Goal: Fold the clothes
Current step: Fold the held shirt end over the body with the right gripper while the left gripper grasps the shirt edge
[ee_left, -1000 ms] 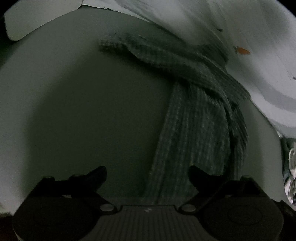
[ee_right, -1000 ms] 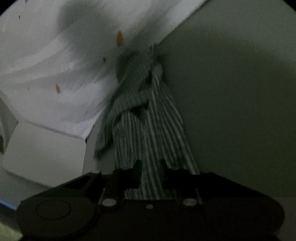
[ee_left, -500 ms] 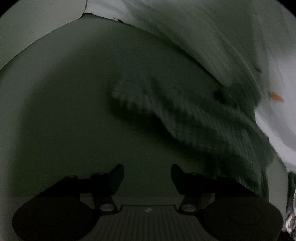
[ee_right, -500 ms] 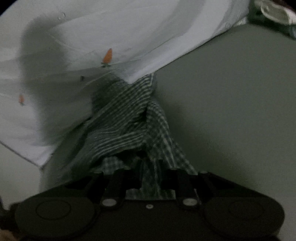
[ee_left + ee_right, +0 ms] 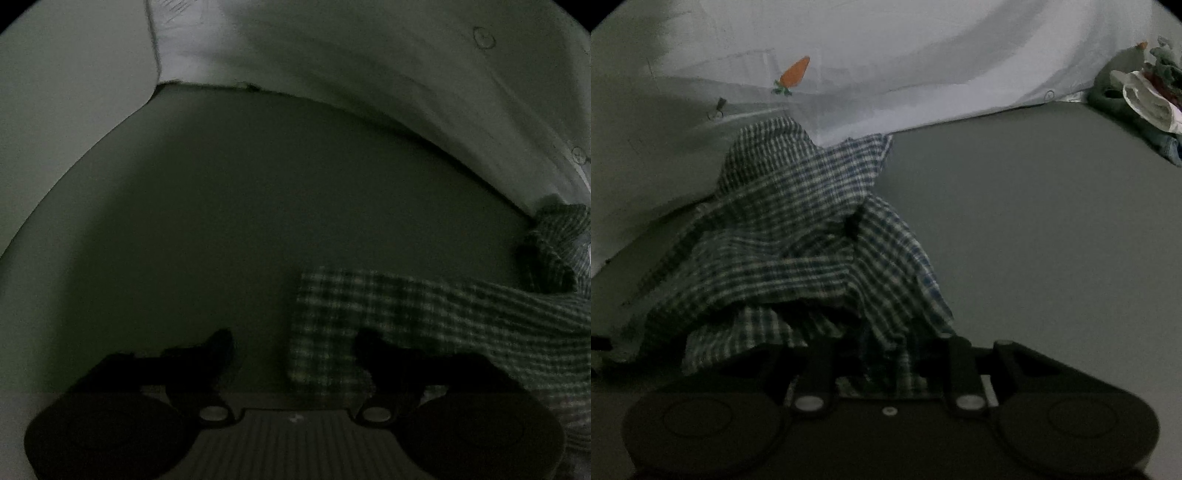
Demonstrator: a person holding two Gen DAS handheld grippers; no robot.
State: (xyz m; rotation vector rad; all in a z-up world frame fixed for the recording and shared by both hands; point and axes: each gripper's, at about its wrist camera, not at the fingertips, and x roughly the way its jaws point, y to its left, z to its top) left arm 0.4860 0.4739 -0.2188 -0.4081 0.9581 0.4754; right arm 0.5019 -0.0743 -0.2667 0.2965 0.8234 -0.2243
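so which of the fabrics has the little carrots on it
The pale sheet at the back, which carries an orange carrot. The checked garment in front of it is only plaid, and the clothes pile far right shows no carrots.

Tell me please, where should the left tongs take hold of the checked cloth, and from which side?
Probably at the free end of the checked cloth, which lies flat on the grey surface between the fingers of the left tongs. Coming down from above over that straight edge looks best: it is a thin, flat layer, and the opening tongs straddle it. The bunched part hangs from the right tongs.
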